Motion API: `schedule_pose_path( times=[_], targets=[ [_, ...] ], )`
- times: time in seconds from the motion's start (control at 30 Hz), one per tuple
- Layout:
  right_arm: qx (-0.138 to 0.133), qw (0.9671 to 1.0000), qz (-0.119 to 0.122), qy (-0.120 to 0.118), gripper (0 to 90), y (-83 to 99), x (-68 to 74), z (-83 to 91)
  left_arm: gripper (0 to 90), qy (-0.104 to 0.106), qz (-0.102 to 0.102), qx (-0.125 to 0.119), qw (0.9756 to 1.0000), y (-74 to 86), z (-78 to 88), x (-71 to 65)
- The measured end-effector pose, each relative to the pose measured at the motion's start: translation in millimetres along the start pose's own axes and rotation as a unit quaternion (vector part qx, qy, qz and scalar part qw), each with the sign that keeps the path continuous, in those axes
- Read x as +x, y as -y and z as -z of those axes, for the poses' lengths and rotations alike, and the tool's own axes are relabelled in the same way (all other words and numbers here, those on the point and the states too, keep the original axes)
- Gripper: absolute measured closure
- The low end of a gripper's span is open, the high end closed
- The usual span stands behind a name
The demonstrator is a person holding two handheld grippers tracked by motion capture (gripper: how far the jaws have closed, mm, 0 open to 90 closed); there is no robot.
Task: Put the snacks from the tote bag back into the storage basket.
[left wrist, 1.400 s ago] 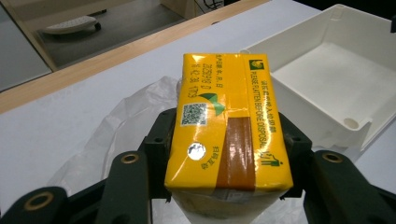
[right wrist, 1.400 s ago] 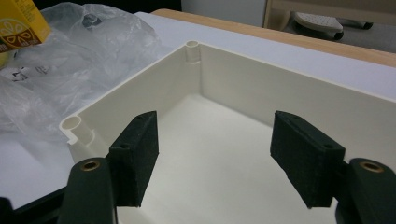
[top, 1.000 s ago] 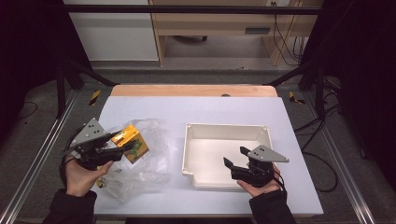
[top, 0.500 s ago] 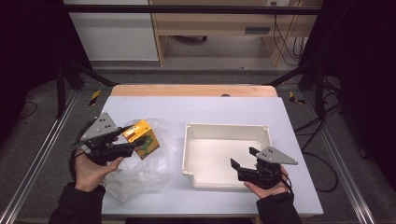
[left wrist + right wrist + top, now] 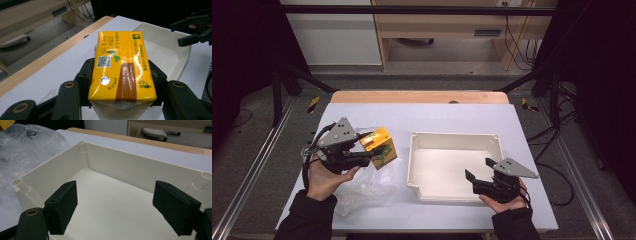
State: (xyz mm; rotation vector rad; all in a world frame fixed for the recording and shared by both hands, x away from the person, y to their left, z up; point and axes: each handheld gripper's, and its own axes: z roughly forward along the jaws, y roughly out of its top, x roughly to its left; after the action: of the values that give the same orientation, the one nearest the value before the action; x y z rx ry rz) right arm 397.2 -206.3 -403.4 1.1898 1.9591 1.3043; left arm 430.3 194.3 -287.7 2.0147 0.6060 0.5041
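A yellow tissue pack hangs above the table, left of a white tray. My left gripper is shut on the pack's two long sides. In the left gripper view the pack lies between the black jaws, its printed face up, with the tray beyond it. My right gripper hovers at the tray's near right corner. Its jaws have just been opening and stand wide apart with nothing between them, above the tray's bare floor.
A crumpled clear plastic bag lies on the table under and in front of my left hand, and its bulk sits just left of the tray. The table's wooden far edge runs behind.
My left gripper has carried the yellow pack to the right, toward the tray, and a little higher. The right gripper has stayed at the tray's near corner, its jaws slightly wider.
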Motion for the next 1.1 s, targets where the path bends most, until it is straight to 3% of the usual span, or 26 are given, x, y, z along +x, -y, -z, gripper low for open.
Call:
schedule_pose_path(
  times=[0.63, 1.1],
  targets=[
    [-0.007, 1.0000, -0.003, 0.004, 19.1, -0.3, -4.1, 0.3, 50.7, 0.048, -0.030, 0.003, 0.9984, -18.0, -39.1, -21.2],
    [-0.006, 1.0000, -0.006, 0.005, 18.0, 0.5, -7.2, 0.3, 50.7, 0.075, -0.044, 0.010, 0.9962, -20.9, -64.6, -31.1]
  ],
)
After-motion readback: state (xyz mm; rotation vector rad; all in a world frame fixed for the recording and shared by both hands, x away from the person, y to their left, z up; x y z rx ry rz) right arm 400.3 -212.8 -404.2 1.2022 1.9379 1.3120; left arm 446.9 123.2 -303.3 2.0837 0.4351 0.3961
